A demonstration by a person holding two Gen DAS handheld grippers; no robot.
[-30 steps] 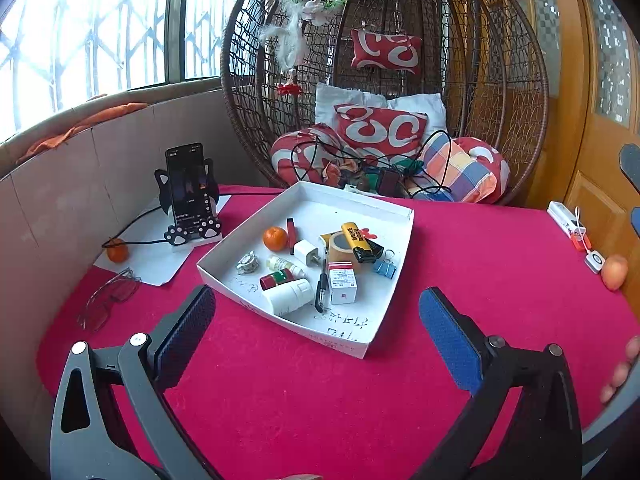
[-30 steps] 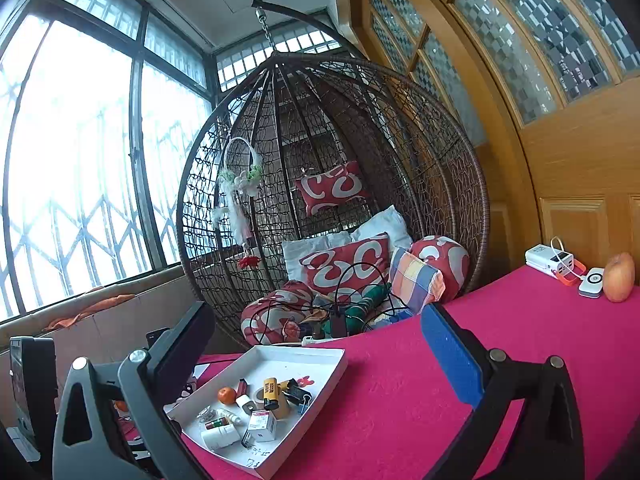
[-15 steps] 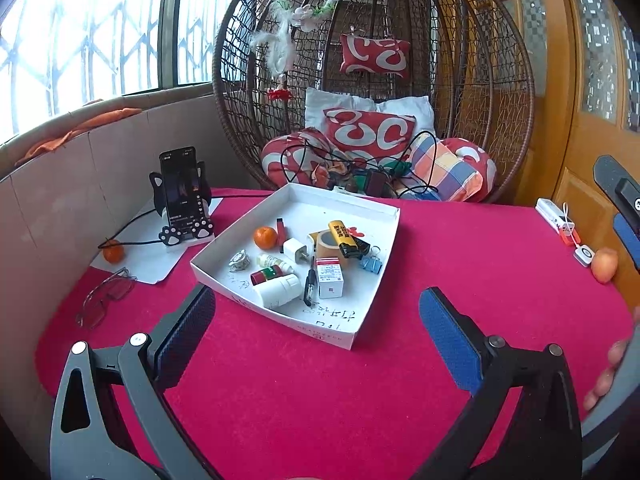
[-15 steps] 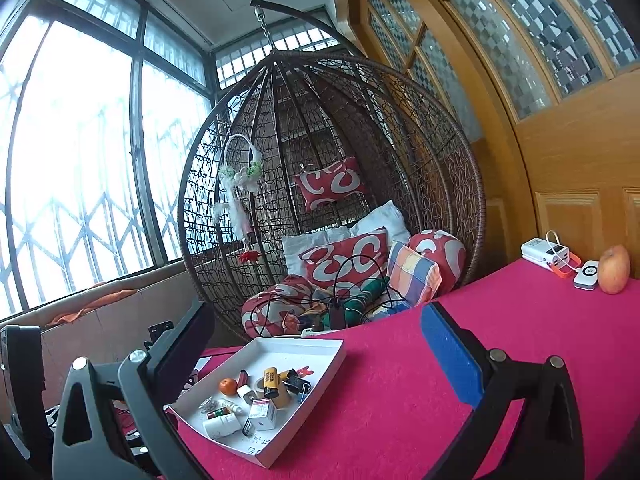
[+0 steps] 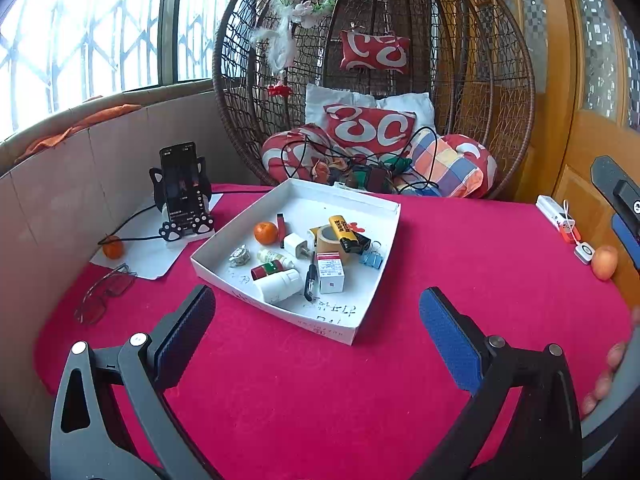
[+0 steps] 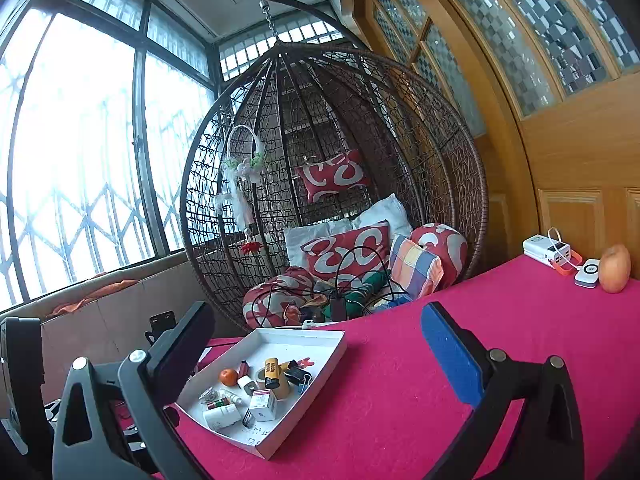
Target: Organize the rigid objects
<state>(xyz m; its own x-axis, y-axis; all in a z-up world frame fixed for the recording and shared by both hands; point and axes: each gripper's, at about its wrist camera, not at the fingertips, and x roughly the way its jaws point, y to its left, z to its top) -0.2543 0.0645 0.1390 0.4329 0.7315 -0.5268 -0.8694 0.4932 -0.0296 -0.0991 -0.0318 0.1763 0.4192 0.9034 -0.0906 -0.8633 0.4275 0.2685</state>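
Both grippers hover with jaws spread wide and nothing between them above a bench [image 5: 460,240] draped in magenta cloth. The left gripper [image 5: 316,322] faces a shallow white cardboard tray [image 5: 364,300] lying just beyond its blue pads [image 5: 448,336], without touching it. The right gripper [image 6: 316,346], held higher and off to the tray's right, frames the same tray [image 6: 320,376] between its fingers from farther back.

Inside the tray lies a loose jumble of small rigid things: a mandarin [image 5: 265,233] beside a slim red stick [image 5: 282,225]; a white plug adapter [image 5: 295,245]; a roll of brown tape [image 5: 328,236] with a yellow and black lighter [image 5: 343,231] lying across it; a blue binder clip [image 5: 371,258]; a small red-and-white box [image 5: 330,273]; a black pen [image 5: 309,278]; a white bottle [image 5: 278,286] on its side nearest the left gripper; a red and green tube [image 5: 267,269]; and a crumpled foil piece [image 5: 240,256].

Outside the tray, a phone [image 5: 181,184] stands upright in a cat-shaped holder on a white sheet, with a second mandarin [image 5: 112,248] near the sheet's edge and pink-lensed glasses [image 5: 105,294] on the cloth. At the bench's far right sit a white power bank [image 6: 547,250] and an apple [image 6: 614,269]. A wicker hanging chair [image 6: 400,128] piled with cushions fills the background.
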